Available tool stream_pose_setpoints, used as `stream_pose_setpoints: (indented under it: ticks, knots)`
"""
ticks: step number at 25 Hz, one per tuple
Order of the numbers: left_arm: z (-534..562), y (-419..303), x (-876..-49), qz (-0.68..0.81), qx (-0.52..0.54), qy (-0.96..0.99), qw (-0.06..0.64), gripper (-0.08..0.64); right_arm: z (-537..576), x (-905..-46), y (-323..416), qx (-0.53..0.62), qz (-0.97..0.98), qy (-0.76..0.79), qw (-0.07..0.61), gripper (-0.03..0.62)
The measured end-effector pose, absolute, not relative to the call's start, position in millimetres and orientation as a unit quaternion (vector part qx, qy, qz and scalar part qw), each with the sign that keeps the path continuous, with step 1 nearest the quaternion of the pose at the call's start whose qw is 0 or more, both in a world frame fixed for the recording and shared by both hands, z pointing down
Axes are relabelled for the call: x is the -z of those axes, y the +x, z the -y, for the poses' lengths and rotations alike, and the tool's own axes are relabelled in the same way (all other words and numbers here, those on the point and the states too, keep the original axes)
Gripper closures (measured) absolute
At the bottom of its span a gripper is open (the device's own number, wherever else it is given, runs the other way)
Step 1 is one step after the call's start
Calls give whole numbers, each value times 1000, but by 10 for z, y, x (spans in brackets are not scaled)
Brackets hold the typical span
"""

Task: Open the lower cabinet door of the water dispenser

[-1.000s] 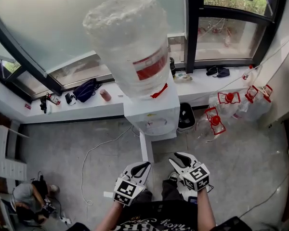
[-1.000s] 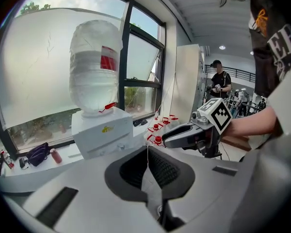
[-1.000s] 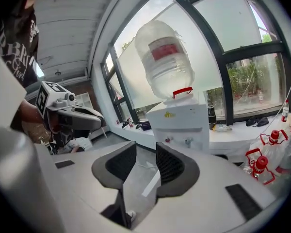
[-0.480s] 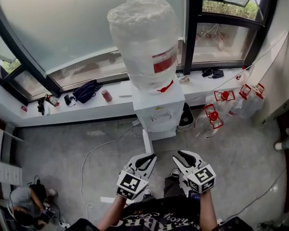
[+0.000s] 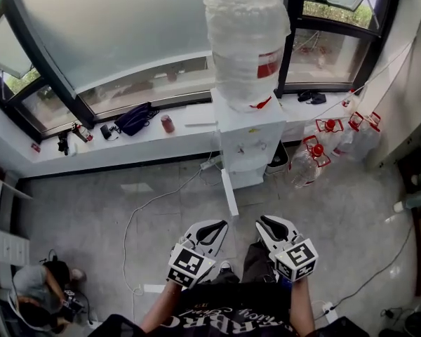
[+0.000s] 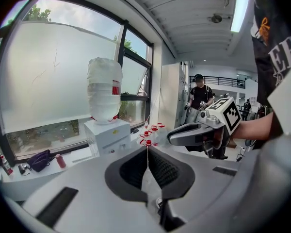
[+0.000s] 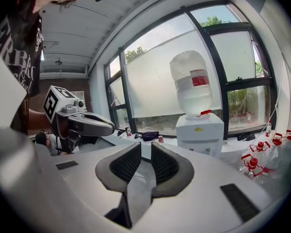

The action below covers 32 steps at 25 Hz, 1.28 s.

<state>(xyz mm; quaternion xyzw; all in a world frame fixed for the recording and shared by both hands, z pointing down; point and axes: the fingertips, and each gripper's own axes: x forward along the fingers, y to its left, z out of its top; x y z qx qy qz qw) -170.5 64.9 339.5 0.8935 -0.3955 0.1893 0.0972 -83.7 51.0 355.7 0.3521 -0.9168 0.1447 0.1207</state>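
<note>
Left gripper (image 5: 217, 225), jaws together, empty, lower cabinet door (image 5: 229, 192) swung out edge-on from the water dispenser (image 5: 251, 140) at the floor's (image 5: 112, 209) far edge under the window (image 5: 126, 34), right gripper (image 5: 265, 223), jaws just narrowing to a slim empty gap.

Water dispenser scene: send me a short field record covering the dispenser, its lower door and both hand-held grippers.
water dispenser: white, upright, bottle on top
lower door: appears swung open, seen edge-on
left hand-held gripper: shut, empty, apart from the dispenser
right hand-held gripper: jaws have just been closing, narrow gap left, nothing between them
</note>
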Motion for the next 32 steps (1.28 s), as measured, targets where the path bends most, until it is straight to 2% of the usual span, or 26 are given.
stream_pose_setpoints:
  ticks: [8, 14, 32]
  knots:
    - [-1305, -2013, -3286, 389, -172, 900, 97, 540, -1055, -3244, -1196, -110, 921, 357, 113, 578]
    - [-1552, -2033, -3227, 389, -154, 904, 91, 540, -1346, -3065, -1340, -87, 927, 352, 97, 578]
    - [-1813, -2153, -3038, 414, -113, 900, 76, 540, -1642, -3020, -1552, -51, 936, 321, 136, 580]
